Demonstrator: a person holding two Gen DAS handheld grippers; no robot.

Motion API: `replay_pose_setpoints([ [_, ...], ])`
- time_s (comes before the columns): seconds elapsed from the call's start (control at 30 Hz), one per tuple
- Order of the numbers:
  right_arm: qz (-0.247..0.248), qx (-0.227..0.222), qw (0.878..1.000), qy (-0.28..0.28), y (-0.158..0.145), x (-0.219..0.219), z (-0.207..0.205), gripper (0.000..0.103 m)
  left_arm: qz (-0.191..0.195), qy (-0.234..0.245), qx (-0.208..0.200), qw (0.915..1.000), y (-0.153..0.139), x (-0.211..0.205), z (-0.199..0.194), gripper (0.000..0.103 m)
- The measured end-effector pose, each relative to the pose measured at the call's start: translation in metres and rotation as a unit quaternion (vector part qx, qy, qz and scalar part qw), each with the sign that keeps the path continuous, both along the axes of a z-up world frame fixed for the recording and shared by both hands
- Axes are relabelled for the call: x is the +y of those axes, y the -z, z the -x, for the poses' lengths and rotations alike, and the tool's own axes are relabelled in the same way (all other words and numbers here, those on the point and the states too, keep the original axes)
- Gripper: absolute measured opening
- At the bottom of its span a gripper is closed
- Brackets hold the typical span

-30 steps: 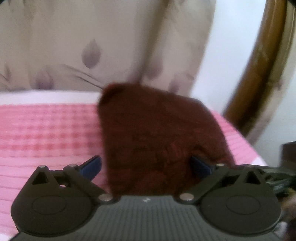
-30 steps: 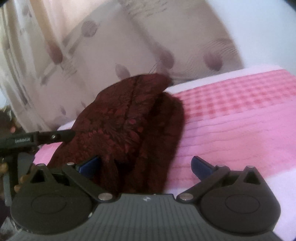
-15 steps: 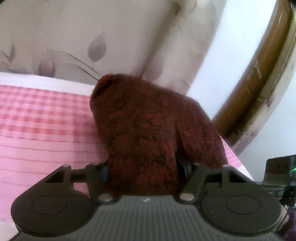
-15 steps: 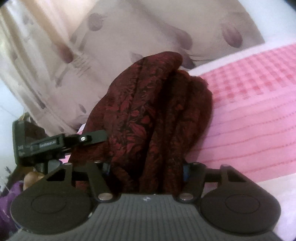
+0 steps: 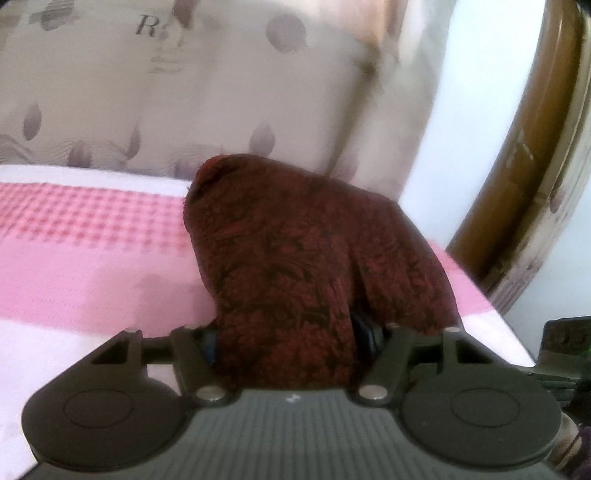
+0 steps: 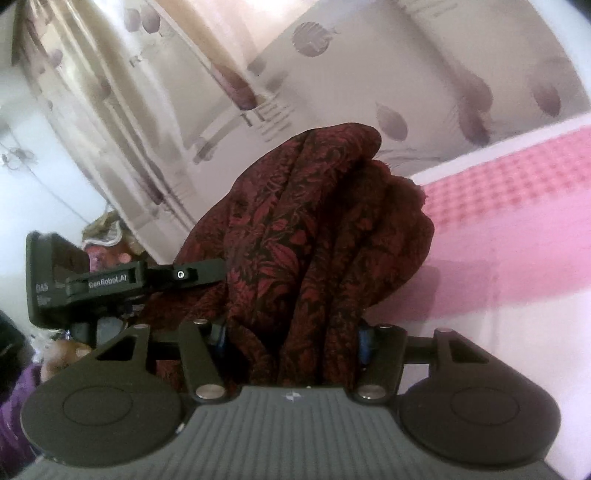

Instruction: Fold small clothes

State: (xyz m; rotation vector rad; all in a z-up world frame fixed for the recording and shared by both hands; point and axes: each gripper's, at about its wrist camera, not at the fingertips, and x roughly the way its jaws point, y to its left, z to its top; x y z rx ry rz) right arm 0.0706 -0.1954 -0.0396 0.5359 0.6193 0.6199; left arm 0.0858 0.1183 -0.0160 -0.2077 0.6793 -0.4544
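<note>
Left wrist view: left tool (image 5: 284,343) clamped on the dark red patterned garment (image 5: 295,258), bunched above the pink bed cover (image 5: 92,251). Right wrist view: right tool (image 6: 291,338) likewise grips the garment (image 6: 314,236); curtain (image 6: 406,74) behind.

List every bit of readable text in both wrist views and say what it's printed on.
"GenRobot.AI": on the left gripper, seen in the right wrist view.
"DAS": on that gripper's black housing; a smaller line under it is too blurred to read.
"R": on the patterned curtain, left wrist view; nothing readable after it.
Dark red cloth: no text.
</note>
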Motion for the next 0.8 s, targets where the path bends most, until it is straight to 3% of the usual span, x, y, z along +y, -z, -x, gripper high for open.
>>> replay_pose_setpoints([
  [0.2, 0.012, 0.023, 1.000, 0.003, 0.022, 0.023, 0.029, 0.060, -0.022, -0.008, 0.002, 0.9997, 0.028, 0.003, 0.017, 0.066],
  [0.27, 0.030, 0.028, 0.999, 0.004, 0.031, 0.028, 0.034, 0.060, -0.030, -0.017, -0.008, 0.9994, 0.039, 0.002, 0.022, 0.070],
  [0.37, 0.038, 0.031, 0.999, 0.014, 0.040, 0.032, 0.040, 0.065, -0.072, -0.049, -0.066, 0.9940, 0.038, -0.002, 0.042, 0.087],
  [0.5, 0.111, -0.031, 0.993, 0.038, 0.016, 0.042, 0.061, 0.082, -0.158, -0.124, -0.157, 0.9669, 0.017, -0.021, 0.068, 0.101],
  [0.53, 0.129, -0.052, 0.989, 0.050, 0.008, 0.043, 0.067, 0.090, -0.166, -0.137, -0.170, 0.9616, 0.012, -0.023, 0.073, 0.103],
  [0.63, 0.165, -0.129, 0.974, 0.087, -0.021, 0.047, 0.092, 0.099, -0.170, -0.168, -0.190, 0.9523, -0.006, -0.023, 0.084, 0.103],
  [0.8, 0.196, -0.203, 0.952, 0.120, -0.050, 0.055, 0.125, 0.102, -0.179, -0.204, -0.211, 0.9391, -0.029, -0.029, 0.096, 0.103],
])
